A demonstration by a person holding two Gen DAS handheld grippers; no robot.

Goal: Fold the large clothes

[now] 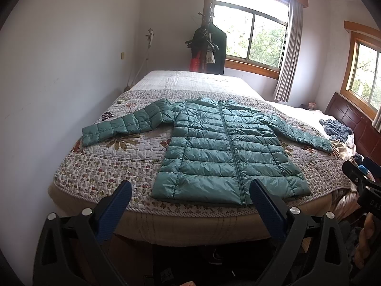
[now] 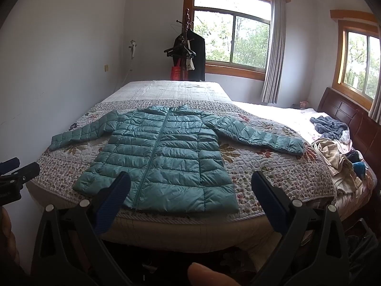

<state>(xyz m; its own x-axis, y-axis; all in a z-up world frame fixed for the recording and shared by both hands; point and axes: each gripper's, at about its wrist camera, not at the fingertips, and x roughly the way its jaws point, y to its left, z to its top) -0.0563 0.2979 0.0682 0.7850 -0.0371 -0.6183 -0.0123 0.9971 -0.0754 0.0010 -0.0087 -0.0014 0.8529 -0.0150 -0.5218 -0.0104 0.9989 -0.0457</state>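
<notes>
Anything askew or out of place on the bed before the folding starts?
The teal jacket lies flat, zipped, sleeves spread. The only mess is a heap of loose clothes by the headboard, clear of the jacket. Both claws are open and hold nothing.

You are looking at a teal quilted puffer jacket (image 1: 221,147) lying flat and face up on the bed, zipped closed, hem nearest you, collar pointing to the far side, both sleeves spreading out left and right.

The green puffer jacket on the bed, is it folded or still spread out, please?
Spread out: the puffer jacket lies flat, zipped, both sleeves extended sideways.
</notes>
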